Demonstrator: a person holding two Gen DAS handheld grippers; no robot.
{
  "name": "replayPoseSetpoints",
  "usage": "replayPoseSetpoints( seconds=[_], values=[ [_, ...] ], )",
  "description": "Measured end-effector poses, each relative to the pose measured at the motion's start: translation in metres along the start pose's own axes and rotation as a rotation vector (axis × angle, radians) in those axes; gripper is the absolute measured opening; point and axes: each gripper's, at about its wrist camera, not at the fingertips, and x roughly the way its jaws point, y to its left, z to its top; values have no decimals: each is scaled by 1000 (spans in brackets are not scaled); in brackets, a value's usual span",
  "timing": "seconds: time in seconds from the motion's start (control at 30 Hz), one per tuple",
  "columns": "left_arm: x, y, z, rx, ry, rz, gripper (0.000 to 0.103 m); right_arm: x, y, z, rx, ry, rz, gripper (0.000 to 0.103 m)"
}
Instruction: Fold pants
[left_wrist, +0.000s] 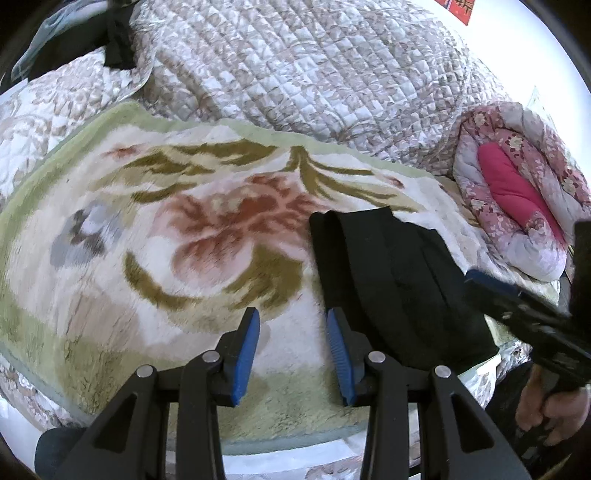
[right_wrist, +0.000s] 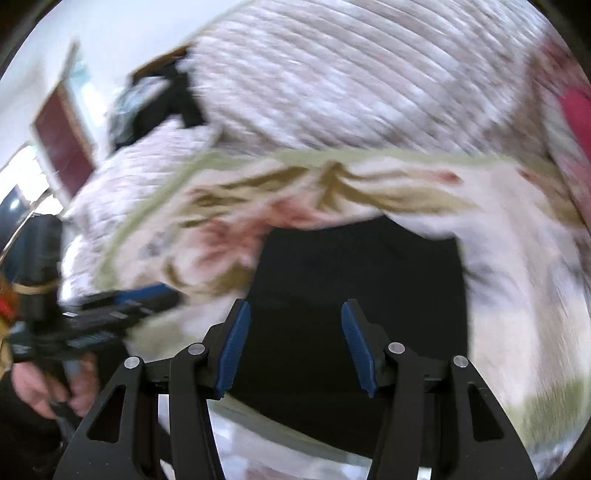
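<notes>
Two grippers, both released | left gripper (left_wrist: 292, 350) low centre of its view, nothing between the pads, over the floral blanket (left_wrist: 155, 236) | right gripper (right_wrist: 295, 343) hovering above the folded black pants (left_wrist: 391, 280), sitting right of centre | quilted cover (left_wrist: 295, 74) way up top

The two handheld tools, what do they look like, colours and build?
Both match. The left tool and right tool are black angular linkage frames with triangular cutouts and round silver pivot pins. Each finger ends in a blue ribbed pad. A bare hand holds the right tool's black handle; no sleeve, cable or marking shows clearly.
</notes>
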Motion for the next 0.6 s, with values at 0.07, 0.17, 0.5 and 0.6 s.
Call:
replayPoseSetpoints(
  seconds=[0.07, 0.17, 0.5, 0.6],
  values=[
    [1, -6, 3, 12, -3, -9, 41, 15, -8, -14, 11, 75, -15, 46],
    [3, -19, 9, 38, -5, -27, 41, 10, 0, -20, -51, 78, 29, 46],
    [16, -53, 36, 104, -18, -82, 41, 8, -62, -4, 127, 46, 1, 45],
    [27, -62, 42, 113, -8, -89, 41, -2, -68, 5, 122, 0, -51, 45]
  ],
)
